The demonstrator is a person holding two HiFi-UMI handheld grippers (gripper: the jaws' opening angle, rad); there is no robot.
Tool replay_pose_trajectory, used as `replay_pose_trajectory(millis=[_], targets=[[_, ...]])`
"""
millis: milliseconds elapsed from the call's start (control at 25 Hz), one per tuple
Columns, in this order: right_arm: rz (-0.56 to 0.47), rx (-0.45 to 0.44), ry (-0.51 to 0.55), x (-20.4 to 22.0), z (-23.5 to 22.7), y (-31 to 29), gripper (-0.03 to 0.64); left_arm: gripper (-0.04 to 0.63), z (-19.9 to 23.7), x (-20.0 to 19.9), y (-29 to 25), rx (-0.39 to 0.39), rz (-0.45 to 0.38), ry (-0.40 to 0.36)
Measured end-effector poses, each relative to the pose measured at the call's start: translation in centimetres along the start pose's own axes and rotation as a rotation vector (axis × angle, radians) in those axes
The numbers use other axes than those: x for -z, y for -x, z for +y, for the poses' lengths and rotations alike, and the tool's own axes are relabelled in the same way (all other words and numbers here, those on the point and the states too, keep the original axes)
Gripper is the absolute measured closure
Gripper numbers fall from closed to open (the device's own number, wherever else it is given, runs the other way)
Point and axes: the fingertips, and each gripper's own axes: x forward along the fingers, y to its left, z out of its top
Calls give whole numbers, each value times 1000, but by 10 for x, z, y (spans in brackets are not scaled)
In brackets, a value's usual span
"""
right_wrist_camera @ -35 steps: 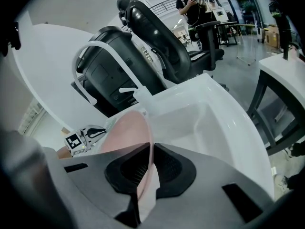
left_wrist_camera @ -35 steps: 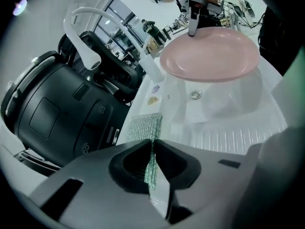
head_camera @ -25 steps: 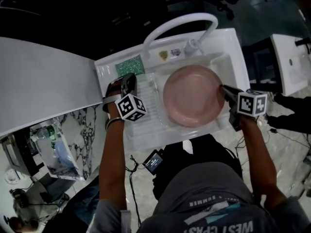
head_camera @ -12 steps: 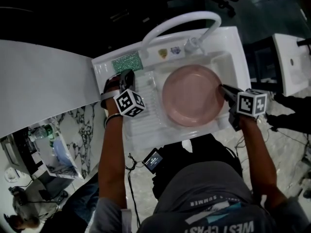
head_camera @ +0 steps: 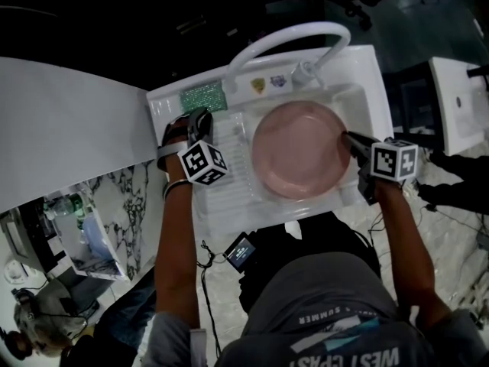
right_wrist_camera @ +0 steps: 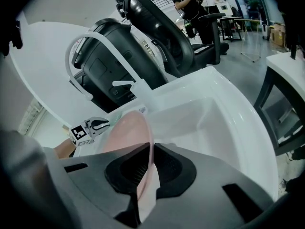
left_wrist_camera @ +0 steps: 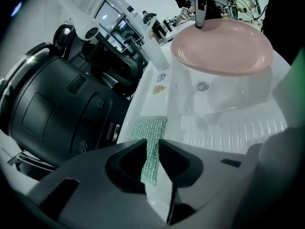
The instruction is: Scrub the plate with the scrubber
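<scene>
Open office or lab — black swivel chairs point(right_wrist_camera: 167, 37), freestanding white sink unit point(head_camera: 376, 71), marble floor point(head_camera: 137, 205).

Plate point(right_wrist_camera: 126, 137) near rim behind R gripper point(right_wrist_camera: 151, 148)

- Plate point(head_camera: 300, 150): plain pale pink.
- Scrubber point(head_camera: 202, 97): green, glittery woven mesh.
- Sink point(head_camera: 367, 75) and tap point(head_camera: 306, 28): glossy white.
- Marker cubes point(head_camera: 203, 164): black squares on white.
- Floor point(head_camera: 131, 197): white marble, dark veins.
- Shirt point(head_camera: 328, 304): grey, with white and teal print.
</scene>
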Motion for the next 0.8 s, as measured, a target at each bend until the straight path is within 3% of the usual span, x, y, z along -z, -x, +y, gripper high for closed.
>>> replay_pose_trajectory(millis=[360, 600, 800], targets=[[41, -41, 34, -3, 30, -19, 571, 548, 13, 1, 43, -52, -47, 41], [96, -95, 52, 7, 64, -46, 571, 592, 26, 11, 92, -95, -138, 248], [145, -120, 58, 23, 86, -74, 569, 594, 24, 21, 129, -137, -185, 338]])
